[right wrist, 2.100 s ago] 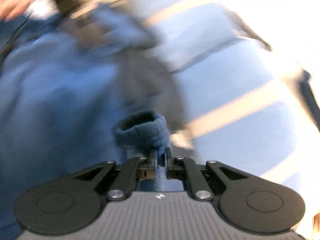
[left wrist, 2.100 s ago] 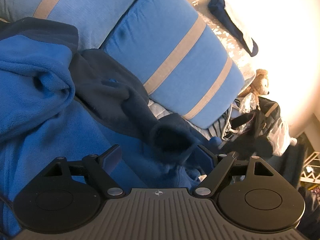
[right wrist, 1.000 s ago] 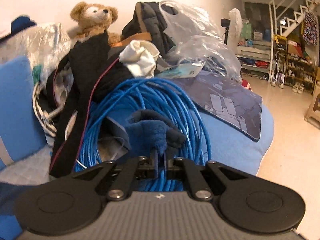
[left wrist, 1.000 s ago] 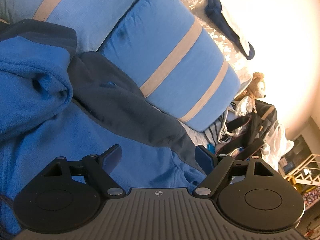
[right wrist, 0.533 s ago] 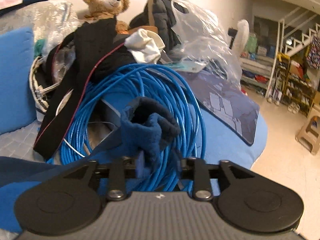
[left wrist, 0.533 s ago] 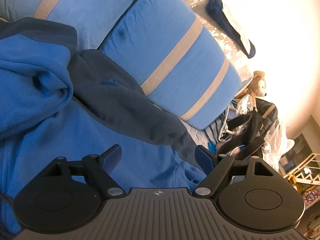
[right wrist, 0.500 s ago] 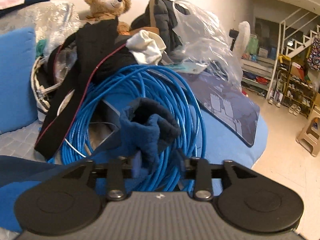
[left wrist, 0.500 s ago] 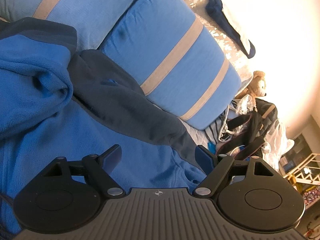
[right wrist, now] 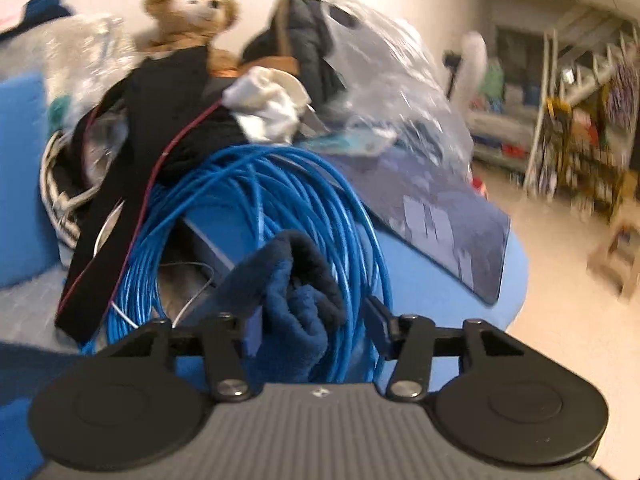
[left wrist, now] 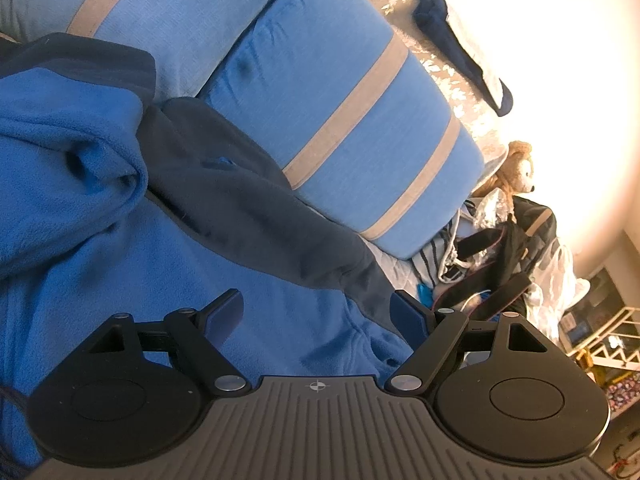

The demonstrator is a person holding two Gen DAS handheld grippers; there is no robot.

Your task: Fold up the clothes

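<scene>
Here the fleece cuff point(right wrist: 296, 300) sits between the closing right gripper point(right wrist: 316, 320) jaws — unpinched.

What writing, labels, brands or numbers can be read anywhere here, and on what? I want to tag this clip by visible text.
None: no word, brand or number can be read in either view.
Small white crosshair mark, no letters: on the ribbed grey body of the left tool and of the right tool.
Pale blocky print, too blurred to read: on the flat dark blue mat.
Items on the distant shelves: too small and blurred.
</scene>
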